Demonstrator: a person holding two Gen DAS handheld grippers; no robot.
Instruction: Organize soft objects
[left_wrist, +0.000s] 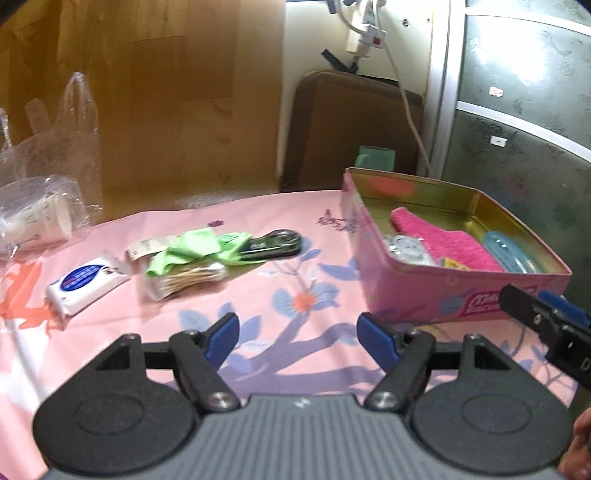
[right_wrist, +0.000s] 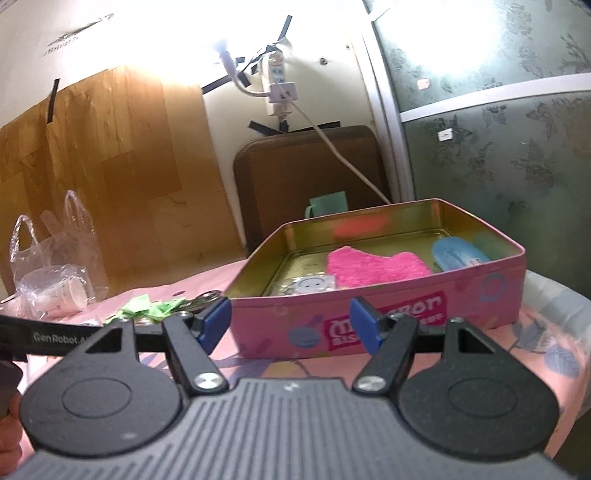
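1. Bright light is glaring off the wall (right_wrist: 177, 33) up top, washing it white.
2. The left view is looking smeary and blurry.
3. Edges are bending round.
4. Soft shadows are falling on the desk (left_wrist: 295, 354).

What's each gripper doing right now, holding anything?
Left gripper: open, empty, above the tablecloth.
Right gripper: open, empty, facing the pink tin.
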